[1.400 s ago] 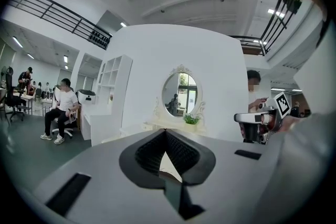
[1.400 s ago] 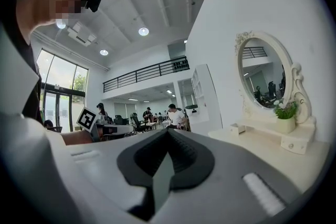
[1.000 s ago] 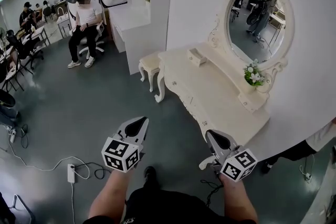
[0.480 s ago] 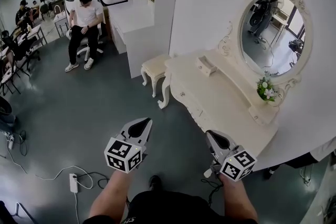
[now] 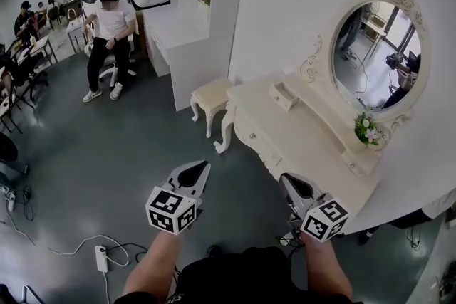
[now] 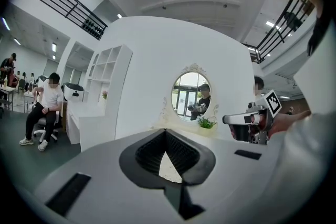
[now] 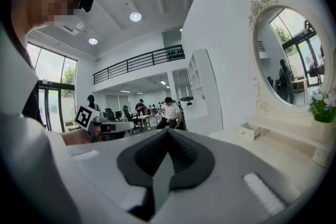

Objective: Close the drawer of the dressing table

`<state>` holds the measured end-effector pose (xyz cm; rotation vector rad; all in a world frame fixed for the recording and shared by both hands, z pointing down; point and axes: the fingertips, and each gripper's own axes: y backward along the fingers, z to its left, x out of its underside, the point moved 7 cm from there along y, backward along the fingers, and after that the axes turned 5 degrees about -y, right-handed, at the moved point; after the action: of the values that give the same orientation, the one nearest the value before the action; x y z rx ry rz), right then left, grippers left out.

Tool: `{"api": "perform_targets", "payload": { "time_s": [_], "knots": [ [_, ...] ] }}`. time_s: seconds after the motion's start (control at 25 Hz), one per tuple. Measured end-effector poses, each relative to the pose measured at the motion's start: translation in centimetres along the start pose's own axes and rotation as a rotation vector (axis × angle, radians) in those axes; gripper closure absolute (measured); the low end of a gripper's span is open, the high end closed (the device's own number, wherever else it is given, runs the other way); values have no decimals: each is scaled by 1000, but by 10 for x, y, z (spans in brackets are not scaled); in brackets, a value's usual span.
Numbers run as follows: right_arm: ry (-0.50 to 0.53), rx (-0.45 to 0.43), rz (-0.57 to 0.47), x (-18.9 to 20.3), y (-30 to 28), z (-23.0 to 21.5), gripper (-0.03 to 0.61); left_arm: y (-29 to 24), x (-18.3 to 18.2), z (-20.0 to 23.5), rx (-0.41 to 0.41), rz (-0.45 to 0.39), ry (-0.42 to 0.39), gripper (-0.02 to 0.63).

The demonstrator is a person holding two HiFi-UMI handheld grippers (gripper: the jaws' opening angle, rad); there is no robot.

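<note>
1. Presently, left gripper (image 5: 202,166) and right gripper (image 5: 286,179): jaws together, both empty.
2. Dressing table (image 5: 306,153) stands ahead-right, well apart from both; its small drawer (image 5: 283,96) juts out on top.
3. Risk, I judge: an off-centre push jams the drawer askew.

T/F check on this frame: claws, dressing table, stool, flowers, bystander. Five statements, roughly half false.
1. The left claw and right claw are both shut and empty. True.
2. The right claw is touching the dressing table. False: the right gripper view shows the table ahead and off to the side, clear of the claw.
3. A stool stands by the table's far end. True.
4. The flowers sit on the stool. False: the flowers stand on the table, below the mirror.
5. A person sits on a chair in the background. True.
</note>
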<state>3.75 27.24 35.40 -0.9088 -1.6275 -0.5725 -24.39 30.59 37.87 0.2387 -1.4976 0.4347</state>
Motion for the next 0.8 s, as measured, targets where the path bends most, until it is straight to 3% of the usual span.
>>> {"api": "perform_targets", "payload": {
  "time_s": [0.4,0.8],
  "knots": [
    [-32,-1,9,-1,-33,-27,568,-29,1,21,6,11,5,609],
    [-69,-33,-16,-18,-85,-106,568,-126,-8,45,19,54,-15,610]
  ]
}}
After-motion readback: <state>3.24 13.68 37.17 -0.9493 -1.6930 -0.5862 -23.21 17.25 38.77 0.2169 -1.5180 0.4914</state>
